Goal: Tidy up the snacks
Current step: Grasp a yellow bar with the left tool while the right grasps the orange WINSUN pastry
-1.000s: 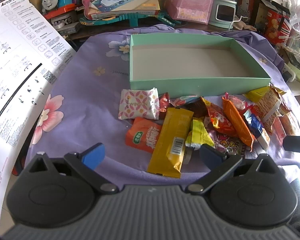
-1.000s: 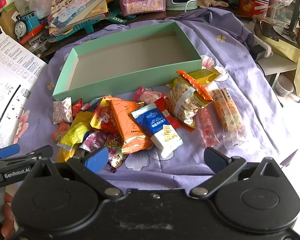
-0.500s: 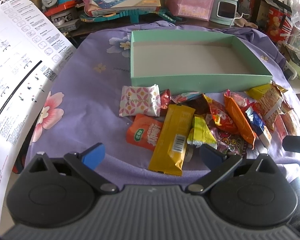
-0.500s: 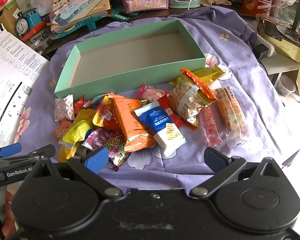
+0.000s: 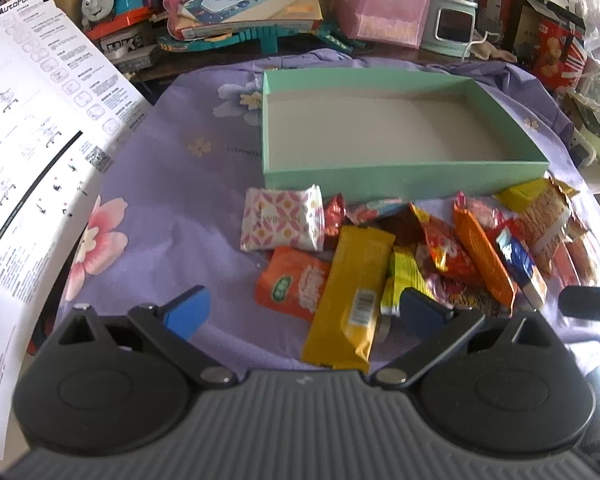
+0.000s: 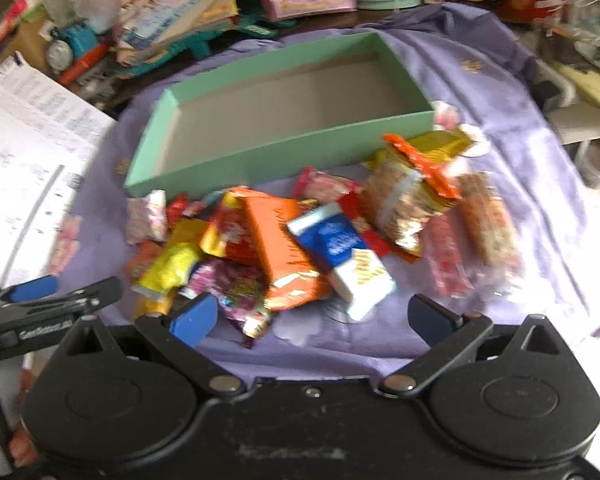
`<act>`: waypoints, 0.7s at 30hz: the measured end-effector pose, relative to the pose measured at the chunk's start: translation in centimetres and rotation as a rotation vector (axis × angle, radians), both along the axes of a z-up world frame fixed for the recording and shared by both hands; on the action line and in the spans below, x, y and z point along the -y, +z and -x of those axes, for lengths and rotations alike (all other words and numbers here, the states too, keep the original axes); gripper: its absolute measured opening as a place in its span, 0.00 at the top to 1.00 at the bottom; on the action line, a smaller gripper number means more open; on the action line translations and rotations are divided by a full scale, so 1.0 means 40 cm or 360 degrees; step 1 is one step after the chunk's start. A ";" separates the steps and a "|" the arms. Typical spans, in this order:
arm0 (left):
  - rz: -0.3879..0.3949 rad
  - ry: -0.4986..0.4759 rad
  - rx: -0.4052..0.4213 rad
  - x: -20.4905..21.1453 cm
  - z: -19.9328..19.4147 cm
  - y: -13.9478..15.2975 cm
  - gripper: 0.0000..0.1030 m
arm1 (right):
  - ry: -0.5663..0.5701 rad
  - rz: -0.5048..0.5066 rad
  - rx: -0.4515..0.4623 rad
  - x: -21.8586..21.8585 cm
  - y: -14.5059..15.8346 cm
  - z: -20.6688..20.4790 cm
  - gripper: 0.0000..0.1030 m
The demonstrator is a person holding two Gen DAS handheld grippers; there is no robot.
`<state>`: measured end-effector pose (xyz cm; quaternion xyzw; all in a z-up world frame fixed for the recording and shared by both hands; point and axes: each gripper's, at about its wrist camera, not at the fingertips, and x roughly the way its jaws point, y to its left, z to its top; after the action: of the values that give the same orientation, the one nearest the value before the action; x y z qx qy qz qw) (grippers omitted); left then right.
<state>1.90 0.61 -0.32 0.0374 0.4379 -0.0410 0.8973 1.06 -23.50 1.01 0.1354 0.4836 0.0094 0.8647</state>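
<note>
Left claw [image 5: 304,312]: black linkage arms, blue pads on fingers [image 5: 188,312], silver pivot screws, grey ribbed housing with two round black discs. Right claw [image 6: 310,316]: same build, black scuffed housing. White lettering on left claw's side, blurred.

The shallow mint-green cardboard box [image 5: 404,178] looks matt, its inside a dull pale grey. Below it, at six o'clock, the long yellow foil wrapper [image 5: 350,294] and the orange crinkled plastic packet [image 5: 485,258] shine glossily. The lilac flowered cloth [image 5: 172,216] is soft and creased. At nine o'clock the white printed paper sheet [image 5: 32,128] lies smooth and matt. The left hand-held gripper [image 5: 304,312] is matt black plastic with blue pads [image 5: 188,312].
</note>
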 end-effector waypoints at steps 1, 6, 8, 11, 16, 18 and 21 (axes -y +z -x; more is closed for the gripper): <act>0.0001 -0.0005 0.0001 0.002 -0.008 0.000 0.00 | -0.0002 -0.0022 -0.0003 0.005 -0.003 -0.007 0.00; 0.0034 -0.0098 -0.0015 0.039 -0.048 -0.005 0.00 | -0.0035 -0.0047 -0.0024 0.028 -0.018 -0.034 0.00; 0.0043 -0.0151 -0.0028 0.062 -0.060 -0.015 0.04 | -0.0055 -0.0065 -0.0028 0.041 -0.026 -0.045 0.00; 0.0041 -0.0237 -0.0058 0.102 -0.082 -0.034 0.26 | -0.0068 -0.0082 -0.0024 0.055 -0.036 -0.059 0.00; 0.0079 -0.0355 -0.0155 0.145 -0.106 -0.077 0.71 | -0.0055 -0.0108 -0.0036 0.062 -0.060 -0.081 0.00; 0.0088 -0.0386 -0.0187 0.151 -0.108 -0.095 0.78 | -0.0031 -0.0128 -0.0022 0.060 -0.068 -0.087 0.00; 0.0091 -0.0385 -0.0195 0.139 -0.106 -0.108 0.80 | 0.0000 -0.0093 0.0029 0.051 -0.074 -0.095 0.00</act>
<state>6.13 -4.95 -4.65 0.0618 0.4827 -0.1634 0.8582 4.86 -25.56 -1.94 0.1604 0.4753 0.0247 0.8647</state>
